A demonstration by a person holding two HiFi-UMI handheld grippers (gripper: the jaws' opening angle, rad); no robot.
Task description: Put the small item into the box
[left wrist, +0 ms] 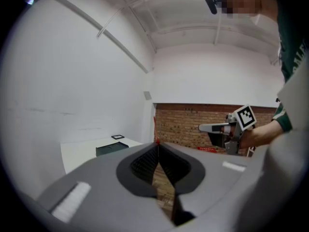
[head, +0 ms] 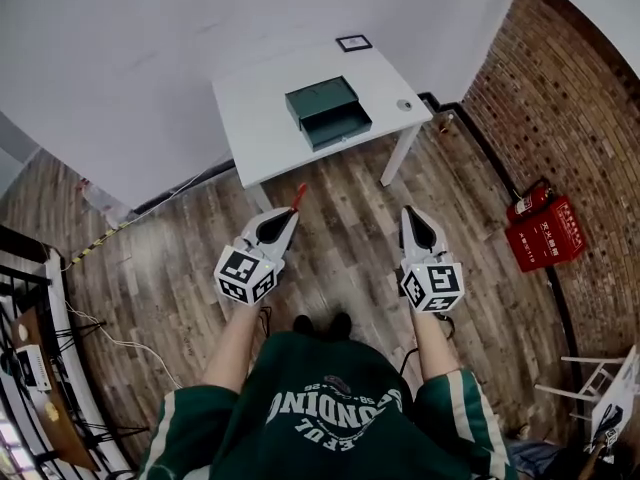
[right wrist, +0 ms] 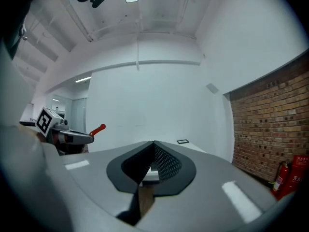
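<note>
A dark green box (head: 328, 111) lies on the white table (head: 262, 133) ahead, its lower part pulled out like a drawer; it also shows in the left gripper view (left wrist: 112, 149). My left gripper (head: 291, 211) (left wrist: 157, 144) is shut on a thin red item (head: 298, 196) (right wrist: 98, 128) that sticks out past the jaw tips. It hangs over the wooden floor, short of the table's near edge. My right gripper (head: 410, 211) (right wrist: 153, 142) is level with it to the right, its jaws closed together with nothing between them. A small round grey object (head: 404, 105) rests near the table's right edge.
A black-framed card (head: 353, 43) (right wrist: 183, 141) lies at the table's far corner. A brick wall (head: 560, 118) runs along the right, with a fire extinguisher (head: 528, 202) and a red box (head: 545, 233) at its foot. Stands and cables (head: 40, 368) crowd the left.
</note>
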